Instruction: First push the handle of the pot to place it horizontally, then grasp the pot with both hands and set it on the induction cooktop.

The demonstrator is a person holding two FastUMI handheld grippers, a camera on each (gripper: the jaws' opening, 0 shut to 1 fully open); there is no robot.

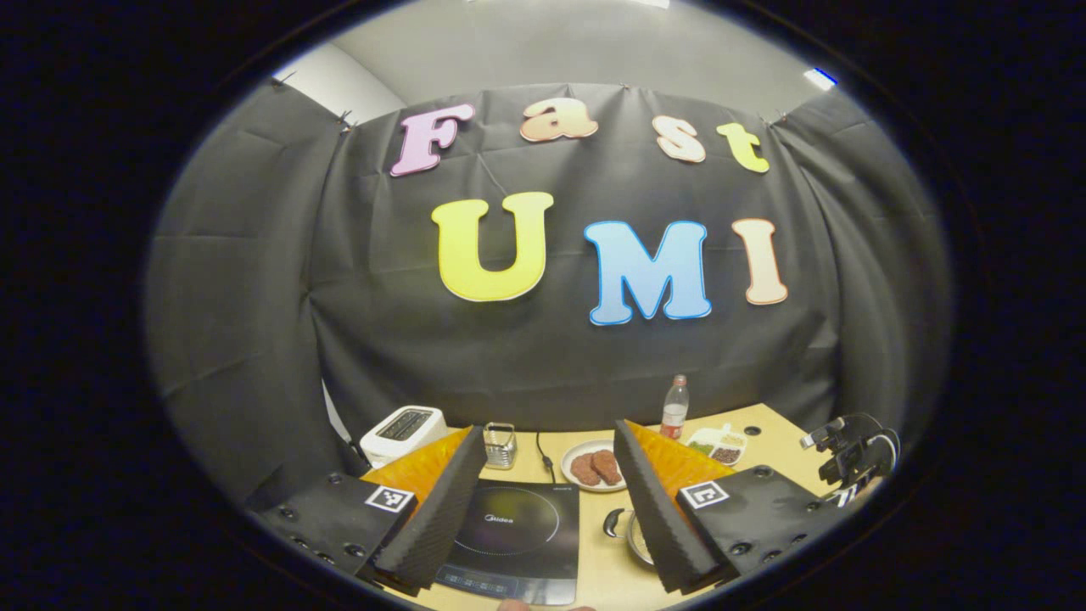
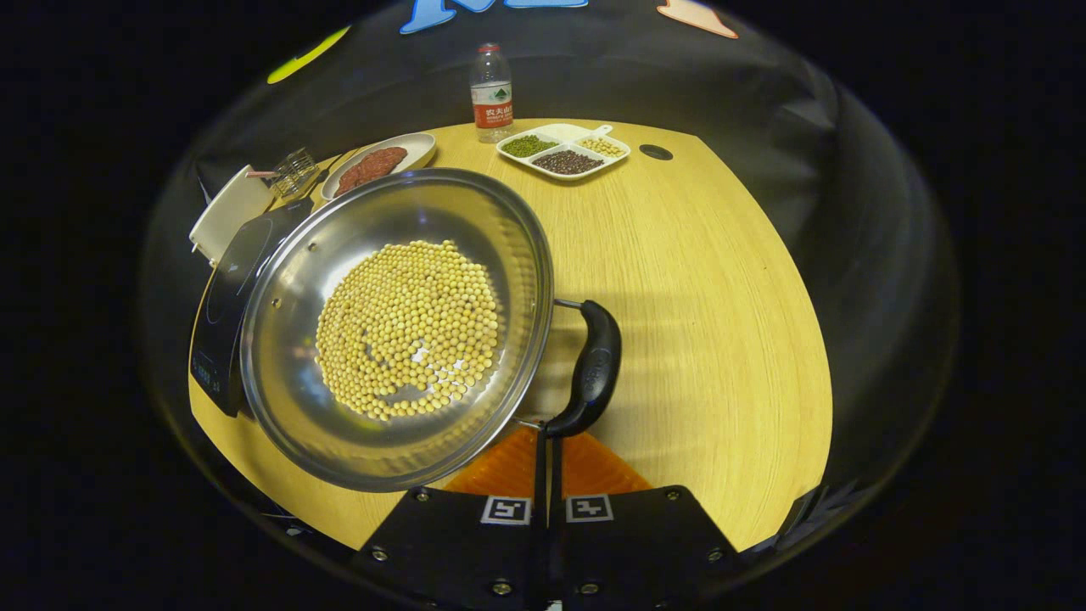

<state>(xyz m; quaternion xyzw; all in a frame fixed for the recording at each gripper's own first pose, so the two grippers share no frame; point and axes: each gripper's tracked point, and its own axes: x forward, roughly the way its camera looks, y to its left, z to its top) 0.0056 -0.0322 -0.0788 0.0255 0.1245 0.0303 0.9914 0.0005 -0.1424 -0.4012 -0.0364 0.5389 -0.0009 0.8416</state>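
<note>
A steel pot point(image 2: 288, 339) holding yellow soybeans point(image 2: 407, 331) stands on the wooden table point(image 2: 721, 297), its left rim overlapping the black induction cooktop point(image 2: 222, 297). The pot's black handle point(image 2: 594, 365) curves along its right side. My right gripper point(image 2: 547, 441) is shut, its fingertips touching the handle's near end with nothing between them. My left gripper point(image 1: 550, 433) hangs open above the induction cooktop point(image 1: 517, 539). The pot's rim point(image 1: 636, 543) and a handle point(image 1: 614, 522) peek out beside its right finger. The right gripper point(image 1: 853, 458) appears at the far right.
At the back stand a white toaster point(image 1: 403, 431), a small wire rack point(image 1: 500, 445), a plate of meat patties point(image 2: 377, 161), a water bottle point(image 2: 491, 92) and a divided dish of beans point(image 2: 562, 151). Bare tabletop lies to the right of the pot.
</note>
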